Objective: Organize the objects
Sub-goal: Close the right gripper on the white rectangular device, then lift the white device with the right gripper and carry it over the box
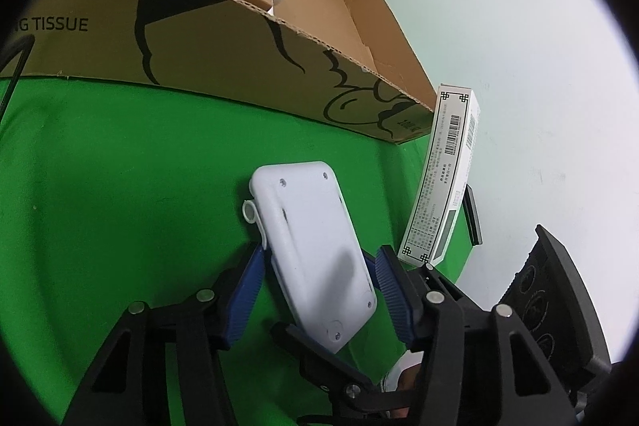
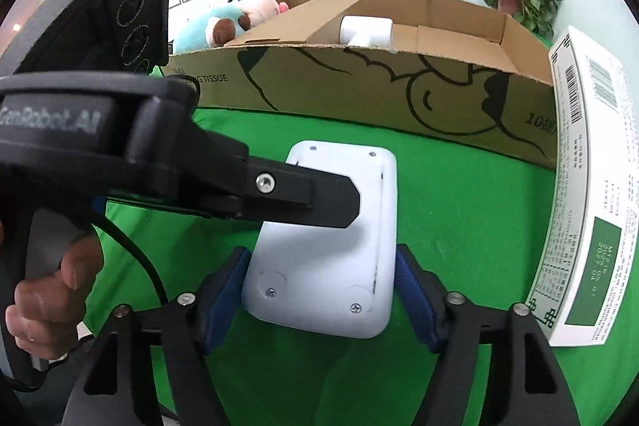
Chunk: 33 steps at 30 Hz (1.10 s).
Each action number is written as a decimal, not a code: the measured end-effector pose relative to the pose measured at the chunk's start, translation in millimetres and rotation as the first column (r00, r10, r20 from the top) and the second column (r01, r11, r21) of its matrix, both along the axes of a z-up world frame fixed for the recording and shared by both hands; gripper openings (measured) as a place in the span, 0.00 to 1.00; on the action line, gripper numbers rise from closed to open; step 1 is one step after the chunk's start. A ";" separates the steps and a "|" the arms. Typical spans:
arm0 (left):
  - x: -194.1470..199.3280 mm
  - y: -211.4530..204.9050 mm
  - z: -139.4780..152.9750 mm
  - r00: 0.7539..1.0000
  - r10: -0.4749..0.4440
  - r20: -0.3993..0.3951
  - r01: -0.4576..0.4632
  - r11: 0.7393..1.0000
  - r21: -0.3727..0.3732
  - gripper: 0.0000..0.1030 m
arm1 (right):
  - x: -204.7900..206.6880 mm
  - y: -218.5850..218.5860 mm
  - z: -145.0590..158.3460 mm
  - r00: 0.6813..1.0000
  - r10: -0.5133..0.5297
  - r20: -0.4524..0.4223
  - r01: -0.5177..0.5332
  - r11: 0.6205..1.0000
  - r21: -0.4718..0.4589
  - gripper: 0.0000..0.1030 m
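Device [image 2: 327, 246], white, held between both grippers: right gripper [image 2: 323, 290] clamps its near end, left gripper [image 1: 319, 286] its sides (long axis toward cardboard box [image 2: 399, 98], upper frame).

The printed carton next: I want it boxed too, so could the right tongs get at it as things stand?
Probably not yet. The printed carton stands unobstructed just right of the right tongs, but the white device sits between their pads, also held by the left tongs.
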<state>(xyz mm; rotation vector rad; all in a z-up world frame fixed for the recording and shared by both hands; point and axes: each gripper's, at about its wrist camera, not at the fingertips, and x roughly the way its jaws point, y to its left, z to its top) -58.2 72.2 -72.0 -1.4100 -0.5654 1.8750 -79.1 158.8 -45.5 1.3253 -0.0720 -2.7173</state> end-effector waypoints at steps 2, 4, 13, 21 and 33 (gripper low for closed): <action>1.3 -0.7 0.1 1.000 0.003 -0.001 -0.003 1.000 -0.007 0.51 | -2.1 0.5 -0.4 1.000 0.002 0.002 -0.002 1.000 0.000 0.67; 2.2 -0.1 -0.8 1.000 0.008 -0.002 -0.008 1.000 -0.021 0.40 | -3.5 1.0 -0.5 1.000 -0.001 0.003 0.001 1.000 -0.001 0.67; 15.3 8.7 3.0 1.000 0.000 -0.021 -0.001 0.999 -0.045 0.29 | 6.2 0.7 4.2 1.000 -0.004 -0.017 0.003 1.000 -0.020 0.66; 12.5 8.5 35.6 0.995 0.020 -0.101 -0.026 0.998 -0.062 0.29 | 11.9 2.9 27.5 0.995 -0.016 -0.095 0.012 0.999 -0.037 0.65; -2.7 6.5 115.8 0.956 0.006 -0.294 -0.034 0.996 -0.087 0.27 | -3.4 8.0 92.9 0.965 -0.073 -0.250 0.055 0.995 -0.078 0.65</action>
